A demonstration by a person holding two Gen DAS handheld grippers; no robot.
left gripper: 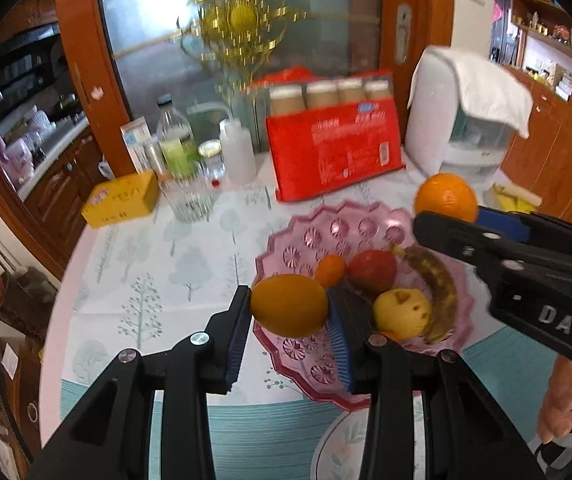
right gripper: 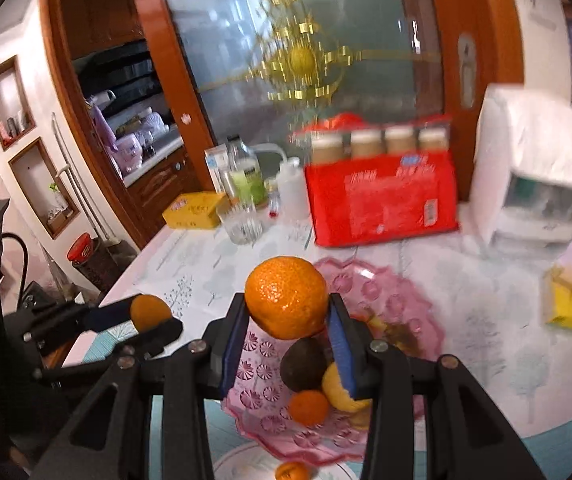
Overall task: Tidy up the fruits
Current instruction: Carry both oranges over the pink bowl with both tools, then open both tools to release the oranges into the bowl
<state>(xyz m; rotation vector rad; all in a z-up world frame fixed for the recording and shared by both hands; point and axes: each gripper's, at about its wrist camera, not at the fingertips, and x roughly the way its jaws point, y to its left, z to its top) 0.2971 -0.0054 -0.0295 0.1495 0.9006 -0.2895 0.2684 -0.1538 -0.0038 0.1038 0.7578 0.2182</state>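
My left gripper [left gripper: 289, 306] is shut on a smooth orange fruit [left gripper: 289, 305], held above the near left rim of the pink glass fruit bowl [left gripper: 302, 236]. My right gripper [right gripper: 286, 312] is shut on a large bumpy orange [right gripper: 286, 298], held above the same bowl [right gripper: 382, 284]; it also shows in the left wrist view [left gripper: 446, 198] at the right. The bowl holds a small tangerine [left gripper: 330, 270], a red apple [left gripper: 372, 270], a spotted banana [left gripper: 434, 280] and a yellow apple [left gripper: 402, 312]. A dark fruit [right gripper: 304, 364] shows under my right gripper.
A red package of jars [left gripper: 336, 152], a white appliance under a cloth [left gripper: 462, 120], bottles [left gripper: 176, 140], a glass [left gripper: 188, 196] and a yellow box [left gripper: 122, 198] stand at the table's back. A plate [right gripper: 246, 466] with a small orange [right gripper: 292, 472] lies near the front edge.
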